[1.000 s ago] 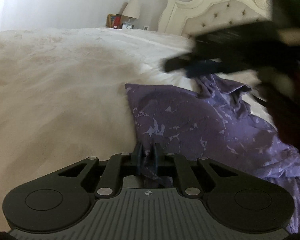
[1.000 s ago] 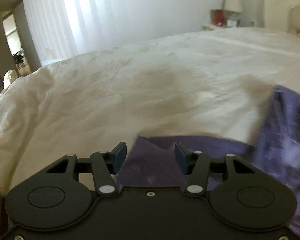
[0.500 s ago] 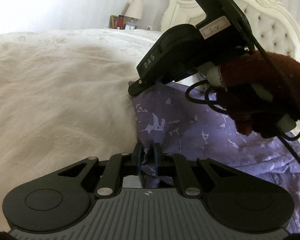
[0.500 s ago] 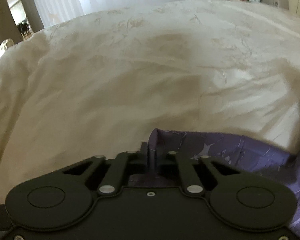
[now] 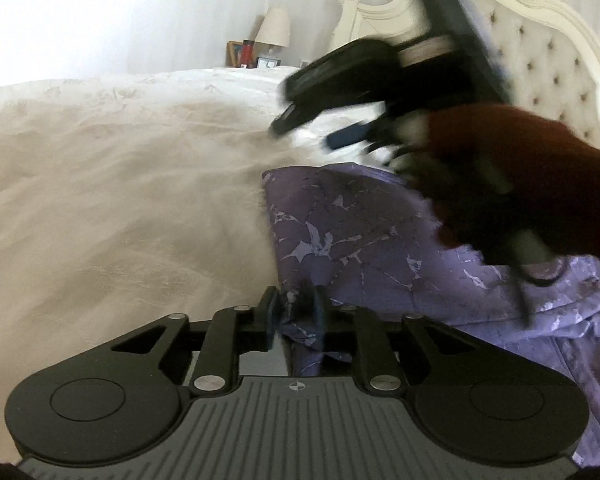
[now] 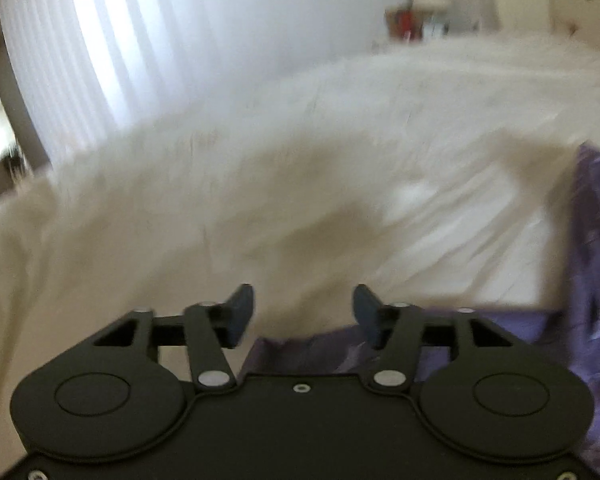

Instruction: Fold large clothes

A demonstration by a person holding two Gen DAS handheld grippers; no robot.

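Left gripper [image 5: 294, 314]: jaws just eased apart, a bunched fold of the purple patterned garment [image 5: 364, 248] between them, grip slack. Right gripper [image 6: 303, 312]: jaws just sprung wide, nothing between them; the garment's edge lies just below. Garment: spread on the cream bedspread [image 5: 112, 200], its left edge straight. Bedspread left of that edge: bare, broad. Far: tufted headboard [image 5: 540, 64], lamp [image 5: 273, 30].

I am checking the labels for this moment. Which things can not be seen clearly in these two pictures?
- Left wrist view: right gripper and hand are motion-blurred and hide part of the purple garment.
- Right wrist view: whole picture is blurred; garment's near edge lies behind the gripper body.
- Nightstand items: too small.
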